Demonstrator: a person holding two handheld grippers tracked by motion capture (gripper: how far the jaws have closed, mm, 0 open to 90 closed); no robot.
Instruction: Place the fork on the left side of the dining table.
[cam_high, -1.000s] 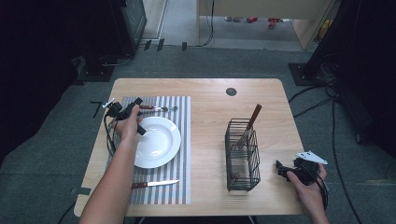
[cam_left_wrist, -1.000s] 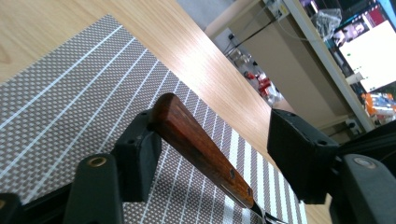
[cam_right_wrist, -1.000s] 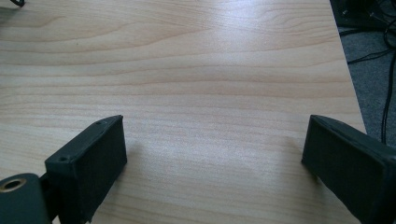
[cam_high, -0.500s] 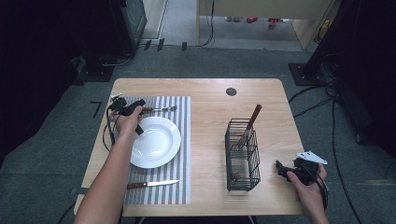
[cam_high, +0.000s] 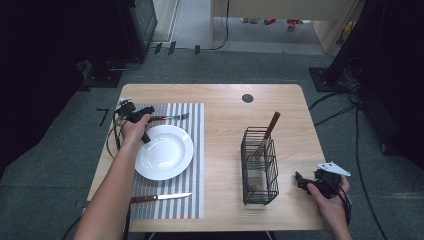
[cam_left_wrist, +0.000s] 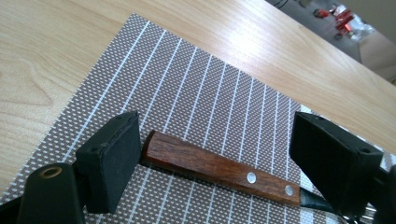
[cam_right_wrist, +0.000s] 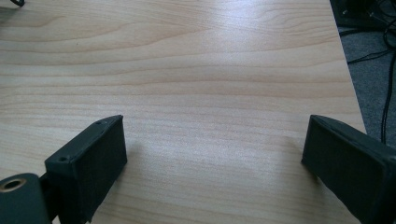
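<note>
Left gripper (cam_left_wrist: 215, 163) stands spread wide over the striped mat (cam_left_wrist: 205, 93), its jaws on either side of the fork (cam_left_wrist: 219, 165), whose wooden handle lies flat between them, untouched. Stiff and light by the look of it, the fork should take a pinch across that riveted handle; the metal neck looks slicker. Just right of it sits the plate (cam_high: 163, 152). Far right, beyond the basket (cam_high: 259, 165), the right gripper (cam_right_wrist: 215, 168) gapes wide over bare table (cam_right_wrist: 210, 70), holding nothing.

Left forearm (cam_high: 107, 200) runs up from bottom left of high view, hand (cam_high: 134, 129) at left of centre holding left gripper (cam_left_wrist: 217, 149), jaws wide apart (low, near surface). Right hand (cam_high: 330, 197) lower right, right gripper (cam_right_wrist: 212, 161) jaws wide apart.
</note>
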